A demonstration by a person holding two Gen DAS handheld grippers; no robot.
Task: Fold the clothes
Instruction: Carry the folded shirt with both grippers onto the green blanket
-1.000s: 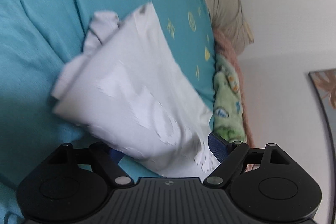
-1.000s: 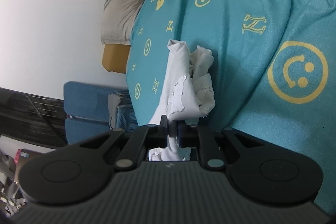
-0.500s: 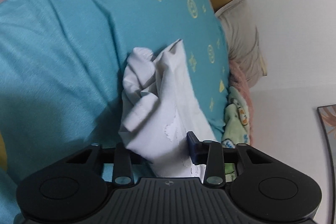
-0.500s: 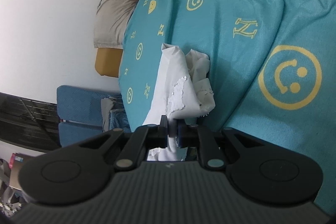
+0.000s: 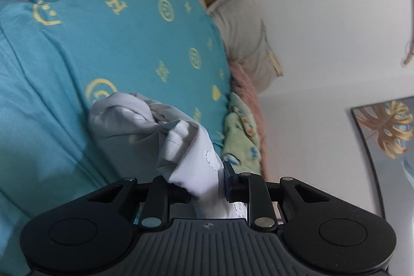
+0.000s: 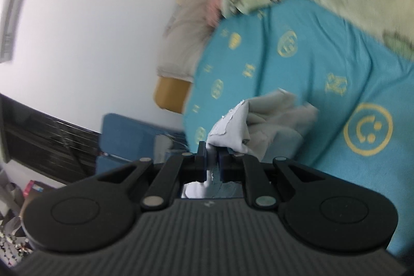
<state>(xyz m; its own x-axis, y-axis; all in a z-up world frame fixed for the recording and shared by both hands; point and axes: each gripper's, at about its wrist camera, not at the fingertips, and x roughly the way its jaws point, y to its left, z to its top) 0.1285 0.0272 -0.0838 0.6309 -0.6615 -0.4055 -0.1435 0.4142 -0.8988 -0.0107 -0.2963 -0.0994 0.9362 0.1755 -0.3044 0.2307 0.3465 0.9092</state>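
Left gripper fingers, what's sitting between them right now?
A bunched fold of the white garment fills the gap between the left gripper fingers, which are closing on it. The left wrist view shows this, above the teal bedspread.

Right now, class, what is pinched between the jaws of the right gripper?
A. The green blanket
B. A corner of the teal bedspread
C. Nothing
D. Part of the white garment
D: the right gripper has its jaws shut on a bunched edge of the white garment.
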